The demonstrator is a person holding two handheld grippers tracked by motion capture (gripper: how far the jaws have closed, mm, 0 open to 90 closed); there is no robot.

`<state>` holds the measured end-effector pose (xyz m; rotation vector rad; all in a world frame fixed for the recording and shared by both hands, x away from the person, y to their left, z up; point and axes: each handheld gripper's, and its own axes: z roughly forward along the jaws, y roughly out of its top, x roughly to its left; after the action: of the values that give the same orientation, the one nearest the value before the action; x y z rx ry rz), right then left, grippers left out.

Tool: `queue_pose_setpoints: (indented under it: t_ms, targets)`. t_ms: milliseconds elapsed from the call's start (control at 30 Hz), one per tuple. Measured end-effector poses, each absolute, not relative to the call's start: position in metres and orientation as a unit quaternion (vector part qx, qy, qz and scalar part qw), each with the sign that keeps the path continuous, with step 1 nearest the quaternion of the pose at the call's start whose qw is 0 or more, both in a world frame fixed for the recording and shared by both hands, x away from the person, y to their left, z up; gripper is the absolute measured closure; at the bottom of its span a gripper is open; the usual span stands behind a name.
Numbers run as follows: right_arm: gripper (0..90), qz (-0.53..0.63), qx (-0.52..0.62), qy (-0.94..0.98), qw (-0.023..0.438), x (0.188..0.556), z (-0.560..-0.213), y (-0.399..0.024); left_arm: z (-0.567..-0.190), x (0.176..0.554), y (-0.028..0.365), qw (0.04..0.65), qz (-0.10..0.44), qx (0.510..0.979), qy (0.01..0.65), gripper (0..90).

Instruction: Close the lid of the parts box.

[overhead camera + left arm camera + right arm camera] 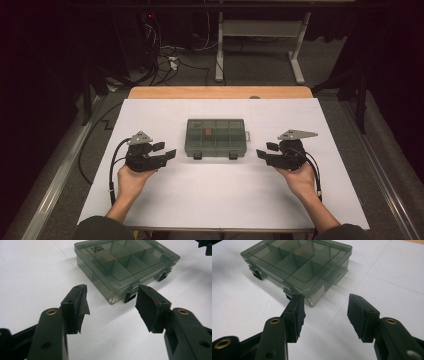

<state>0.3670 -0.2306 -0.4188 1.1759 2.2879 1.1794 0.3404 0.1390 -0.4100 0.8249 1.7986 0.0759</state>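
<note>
A smoky clear compartment box (216, 137) lies closed in the middle of the white table sheet (220, 200), with two black latches on its near side. One compartment holds a small brown piece (207, 132). My left gripper (170, 150) is held to the left of the box, pointing at it, open with nothing between its jaws. My right gripper (264, 150) mirrors it on the right side, also open and empty. From the left gripper view the box (125, 263) lies just beyond the left gripper (111, 303). The right gripper view has the box (298, 263) ahead of the right gripper (325, 311).
The white sheet covers a wooden table (220, 92) whose far edge shows. Beyond it stand a white metal frame (260, 40) and a tangle of cables (165, 60) on the floor. Bare sheet surrounds the box on all sides.
</note>
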Motion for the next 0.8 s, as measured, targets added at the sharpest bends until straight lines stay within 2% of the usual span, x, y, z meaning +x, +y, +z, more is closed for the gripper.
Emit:
queue_pose_setpoints:
  t_ms: [800]
  targets:
    - [41.7,0.421,0.412,0.79,0.169,0.346,-0.426,-0.253,-0.412,0.321,0.16,0.568,0.027,0.318,0.759,40.3]
